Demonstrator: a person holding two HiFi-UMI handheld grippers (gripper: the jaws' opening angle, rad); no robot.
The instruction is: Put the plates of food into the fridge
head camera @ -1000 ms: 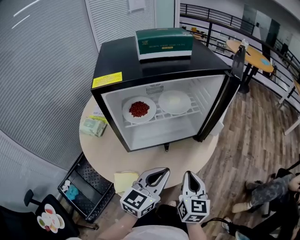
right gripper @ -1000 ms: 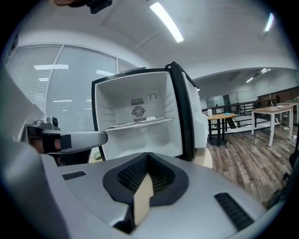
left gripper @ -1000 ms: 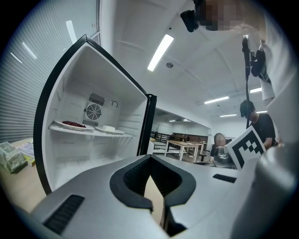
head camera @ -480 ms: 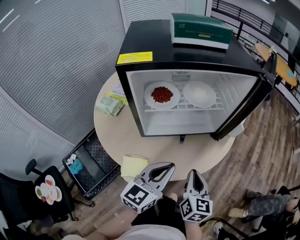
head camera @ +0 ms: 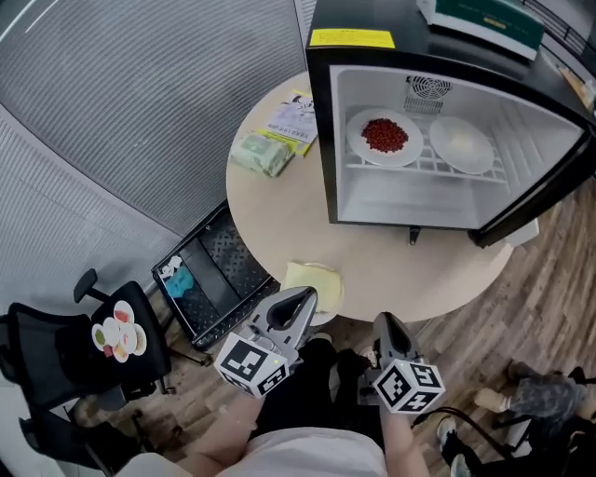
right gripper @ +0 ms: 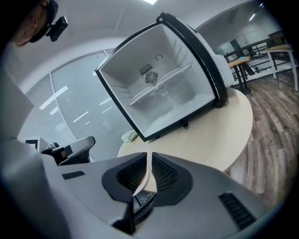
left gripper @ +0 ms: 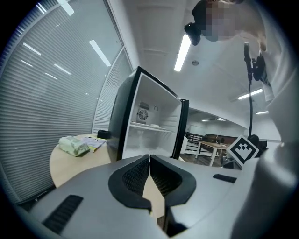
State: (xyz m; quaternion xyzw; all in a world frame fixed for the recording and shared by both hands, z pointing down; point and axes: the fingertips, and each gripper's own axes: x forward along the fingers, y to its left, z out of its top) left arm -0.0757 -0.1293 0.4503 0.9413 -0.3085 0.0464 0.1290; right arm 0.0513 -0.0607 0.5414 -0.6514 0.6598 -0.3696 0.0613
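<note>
The red-food plate [head camera: 383, 136] and white plate [head camera: 460, 144] sit side by side on the shelf [head camera: 424, 168] of the open fridge [head camera: 328, 140] — left gripper [head camera: 300, 300] and right gripper [head camera: 386, 323] hang by the near edge of the bench [head camera: 279, 214], jaws pressed together, empty.

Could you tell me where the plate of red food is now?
In the head view, the plate of red food sits on the left of the shelf inside the open fridge, beside the white plate.
</note>
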